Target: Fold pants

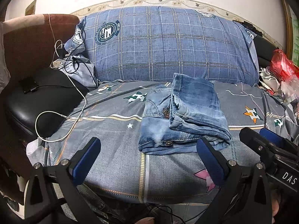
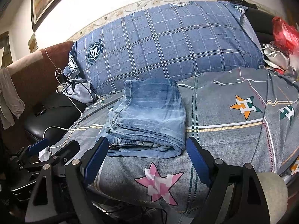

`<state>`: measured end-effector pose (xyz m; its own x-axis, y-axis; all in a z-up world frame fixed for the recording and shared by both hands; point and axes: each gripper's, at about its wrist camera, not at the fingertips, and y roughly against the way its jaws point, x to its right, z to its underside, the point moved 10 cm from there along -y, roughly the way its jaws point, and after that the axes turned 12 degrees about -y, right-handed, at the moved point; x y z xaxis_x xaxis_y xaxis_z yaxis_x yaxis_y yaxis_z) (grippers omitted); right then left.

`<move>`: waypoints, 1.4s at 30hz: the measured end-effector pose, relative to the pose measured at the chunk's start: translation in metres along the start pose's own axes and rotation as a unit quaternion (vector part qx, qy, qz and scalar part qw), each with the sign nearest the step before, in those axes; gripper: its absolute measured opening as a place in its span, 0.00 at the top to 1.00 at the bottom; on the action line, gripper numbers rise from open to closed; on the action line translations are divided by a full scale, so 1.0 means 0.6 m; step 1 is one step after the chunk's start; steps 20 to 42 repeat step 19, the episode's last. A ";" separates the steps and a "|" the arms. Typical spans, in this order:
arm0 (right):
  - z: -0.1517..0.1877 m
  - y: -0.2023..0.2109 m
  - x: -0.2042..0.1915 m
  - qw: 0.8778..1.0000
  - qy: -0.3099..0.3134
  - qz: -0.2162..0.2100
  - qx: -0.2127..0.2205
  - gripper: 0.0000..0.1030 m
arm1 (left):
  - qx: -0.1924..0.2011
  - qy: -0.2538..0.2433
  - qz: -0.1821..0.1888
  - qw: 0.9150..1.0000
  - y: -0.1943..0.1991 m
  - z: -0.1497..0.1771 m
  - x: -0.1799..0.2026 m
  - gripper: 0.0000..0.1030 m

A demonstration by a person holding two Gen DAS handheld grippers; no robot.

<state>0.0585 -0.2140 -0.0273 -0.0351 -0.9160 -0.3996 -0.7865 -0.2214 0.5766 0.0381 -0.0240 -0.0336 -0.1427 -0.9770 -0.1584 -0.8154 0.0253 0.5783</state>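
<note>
Item: bed scene, pants-folding job, read from the left side across.

Far left: one black padded seat (image 1: 43, 102) with one small black device (image 1: 28, 86) lying on it, and one white cable (image 1: 61, 119) looping from the seat onto the bed. A tangle of further cords sits at the corner by the pillow; their number cannot be told.

Left gripper (image 1: 147, 160): one, fingers spread wide, holding nothing, hovering low over the near edge of the bed just short of the pants.

Centre: one pair of blue denim pants (image 1: 183, 119), lying on the grey patterned bedsheet (image 1: 115, 155) in a compact stack of several layers, the upper fold sitting slightly askew on the lower one, with a metal button showing at the near edge. Behind it, one large blue checked pillow (image 1: 168, 44) against the wall.

Right gripper (image 2: 147, 158): one, fingers likewise spread wide and empty, poised at the near edge of the stack, not touching it.

Far right: one red plastic bag (image 2: 284, 33) among loose clutter.

Stage, as judged: the folding looks nearly or wholly finished, both tools clear of the cloth. The next move, if any, probably calls for squaring the crooked upper layer, or pressing the bundle flat, with a light touch so the layers do not slide apart.
</note>
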 end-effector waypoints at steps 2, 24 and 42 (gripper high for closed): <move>0.000 0.001 0.000 1.000 0.000 -0.001 0.000 0.17 | 0.000 -0.001 0.001 1.000 0.000 0.000 -0.001 0.01; -0.006 -0.003 0.007 1.000 -0.015 -0.002 -0.007 0.17 | -0.028 0.018 0.036 0.999 -0.020 0.007 -0.008 0.01; -0.006 -0.003 0.007 1.000 -0.015 -0.002 -0.007 0.17 | -0.028 0.018 0.036 0.999 -0.020 0.007 -0.008 0.01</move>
